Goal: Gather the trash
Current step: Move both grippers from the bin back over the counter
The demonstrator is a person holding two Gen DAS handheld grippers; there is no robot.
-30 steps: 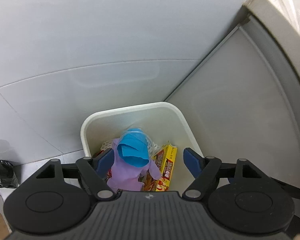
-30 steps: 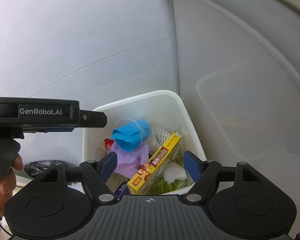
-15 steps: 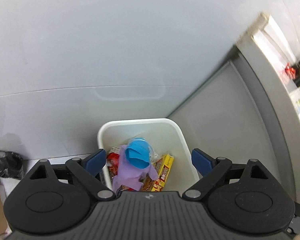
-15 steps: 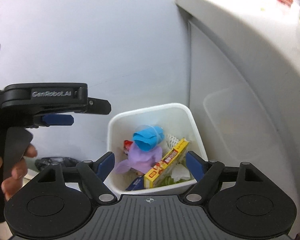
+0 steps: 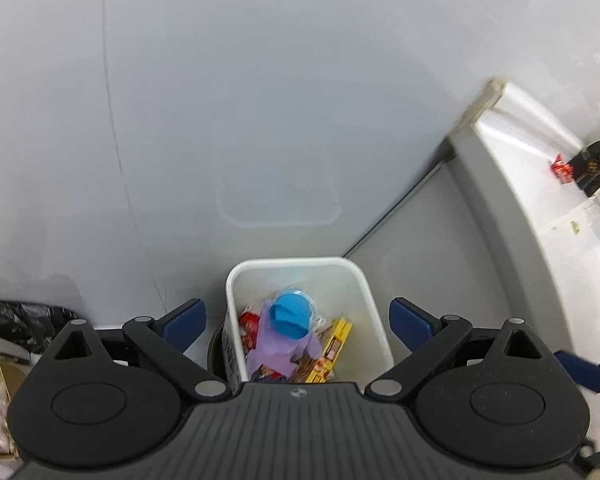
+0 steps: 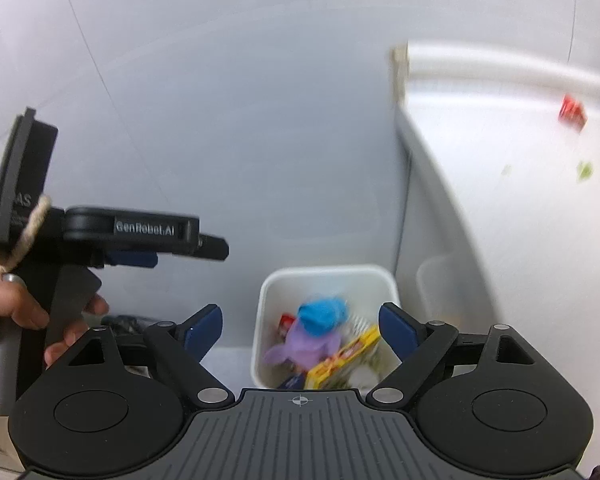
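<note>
A white trash bin [image 5: 300,268] stands on the floor in the corner, also in the right wrist view [image 6: 324,274]. It holds a crumpled blue item [image 5: 290,316] on a purple glove [image 5: 278,346], a yellow box [image 5: 332,346] and other wrappers. My left gripper [image 5: 298,318] is open and empty, well above the bin. My right gripper [image 6: 300,326] is open and empty, also high above it. The left gripper shows from the side in the right wrist view [image 6: 148,236].
A white counter [image 6: 520,152] rises to the right, with a red wrapper [image 6: 573,114] and green scraps [image 6: 584,170] on it. A dark box [image 5: 594,164] sits on the counter. A black bag [image 5: 24,322] lies on the floor at left.
Both grippers have risen and pulled back from the bin, so it looks smaller and the counter top has come into view. Both stay open.
</note>
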